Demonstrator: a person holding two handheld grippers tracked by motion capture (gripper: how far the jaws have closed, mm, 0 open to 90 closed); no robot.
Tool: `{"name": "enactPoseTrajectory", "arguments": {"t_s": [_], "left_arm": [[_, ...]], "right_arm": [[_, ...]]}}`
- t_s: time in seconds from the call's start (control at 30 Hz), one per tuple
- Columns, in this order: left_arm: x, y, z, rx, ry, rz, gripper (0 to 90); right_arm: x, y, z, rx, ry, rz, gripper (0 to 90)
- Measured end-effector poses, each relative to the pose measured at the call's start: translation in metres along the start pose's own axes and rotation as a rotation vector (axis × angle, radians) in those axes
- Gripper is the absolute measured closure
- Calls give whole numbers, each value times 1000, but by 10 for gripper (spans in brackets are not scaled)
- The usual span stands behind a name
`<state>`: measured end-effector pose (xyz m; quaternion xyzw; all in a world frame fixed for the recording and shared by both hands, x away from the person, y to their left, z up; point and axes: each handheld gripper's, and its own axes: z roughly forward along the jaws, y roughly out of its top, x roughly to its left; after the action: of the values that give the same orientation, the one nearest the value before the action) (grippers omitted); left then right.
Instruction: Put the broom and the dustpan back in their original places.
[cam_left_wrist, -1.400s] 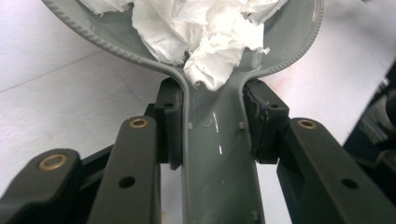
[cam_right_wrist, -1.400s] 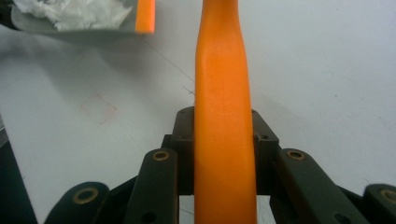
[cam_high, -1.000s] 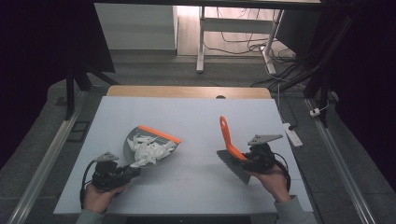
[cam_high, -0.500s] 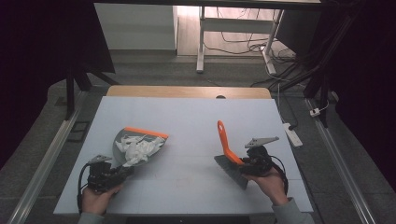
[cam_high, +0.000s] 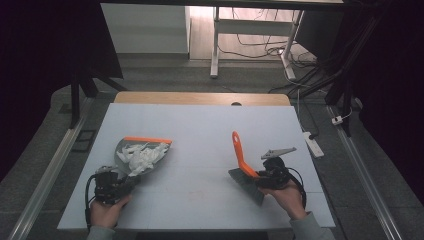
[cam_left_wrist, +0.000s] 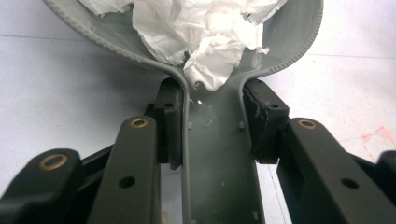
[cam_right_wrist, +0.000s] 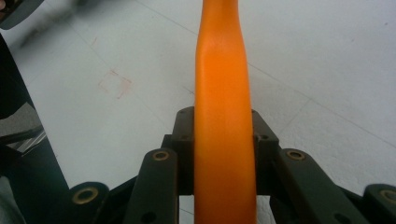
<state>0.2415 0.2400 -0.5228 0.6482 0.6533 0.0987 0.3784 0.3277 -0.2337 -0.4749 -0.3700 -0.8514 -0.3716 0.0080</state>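
dustpan (cam_high: 142, 152), grey with an orange front edge, lies on the left part of the pale table (cam_high: 200, 130), its mouth pointing away from the person. crumpled white paper (cam_high: 141, 156) is heaped inside it; the left gripper view shows the paper (cam_left_wrist: 205, 32) reaching down to where the pan narrows into its handle. left hand-held gripper (cam_high: 111, 186) is clamped on that grey handle, one black pad pressing each side of it, as the left gripper view (cam_left_wrist: 215, 123) shows from close up. brush (cam_high: 243, 162) with an orange handle sits on the right part of the table, well apart from the dustpan, its dark bristles down near the table and its handle tilted up and away. right hand-held gripper (cam_high: 270, 175) grips the orange handle, and in the right gripper view (cam_right_wrist: 223, 135) the pads hug the brush (cam_right_wrist: 223, 93) on both sides.
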Motion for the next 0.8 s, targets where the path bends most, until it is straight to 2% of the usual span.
{"name": "enactPoseTrajectory", "arguments": {"t_s": [0.13,0.33,0.5,0.57,0.8], "left_arm": [[0,0,4,7,9,-4,615],[-1,0,11,31,27,-1,615],[-1,0,15,42,31,-2,614],[-1,0,16,45,32,-1,614],[-2,0,18,58,39,8,612]], "right_arm": [[-2,-1,2,11,0,7,702],[-11,-3,6,22,1,42,703],[-26,-6,7,19,-7,105,698],[-30,-7,7,22,-20,113,690],[-41,-10,11,44,-67,118,590]]}}
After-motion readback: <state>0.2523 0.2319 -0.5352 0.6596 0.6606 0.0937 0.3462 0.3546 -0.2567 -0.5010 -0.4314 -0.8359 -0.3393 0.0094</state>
